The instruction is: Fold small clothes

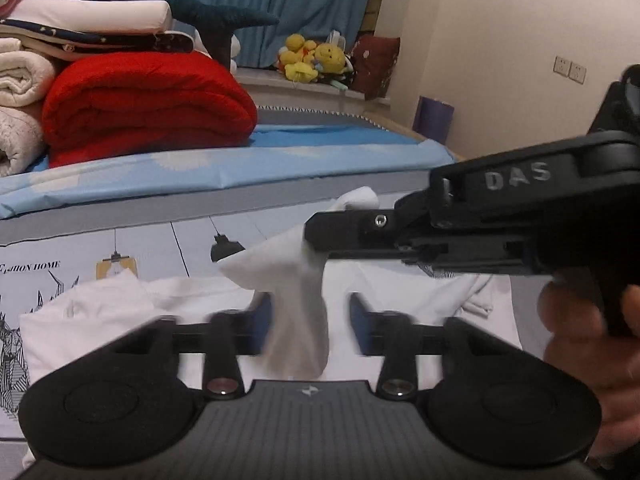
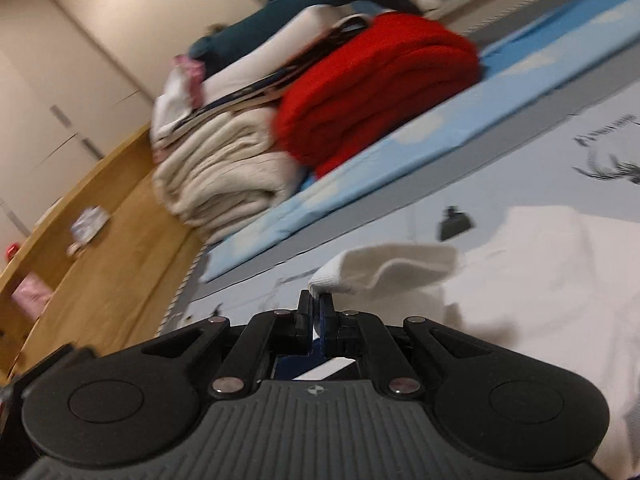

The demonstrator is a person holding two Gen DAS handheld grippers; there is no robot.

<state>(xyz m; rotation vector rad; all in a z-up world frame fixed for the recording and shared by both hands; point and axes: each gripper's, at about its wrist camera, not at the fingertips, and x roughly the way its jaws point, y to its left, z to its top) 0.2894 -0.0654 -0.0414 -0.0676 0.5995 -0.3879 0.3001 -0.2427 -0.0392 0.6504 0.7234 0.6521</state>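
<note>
currently early stage | right gripper (image 2: 316,304) clamped on white sock (image 2: 384,268), raised above white garment (image 2: 560,280) | left gripper (image 1: 310,320) pads apart around hanging sock (no contact) | folds remain

The right hand-held gripper (image 1: 320,232) reaches in from the right side of the left wrist view, roughly level, its jaws pinched together on the edge of a white sock (image 1: 296,300). The person's hand (image 1: 592,328) wraps its handle at the lower right. The left hand-held gripper (image 1: 310,320) points forward and slightly down, its blue pads (image 1: 360,320) standing apart on either side of the hanging sock; blur hides whether they touch it.
</note>
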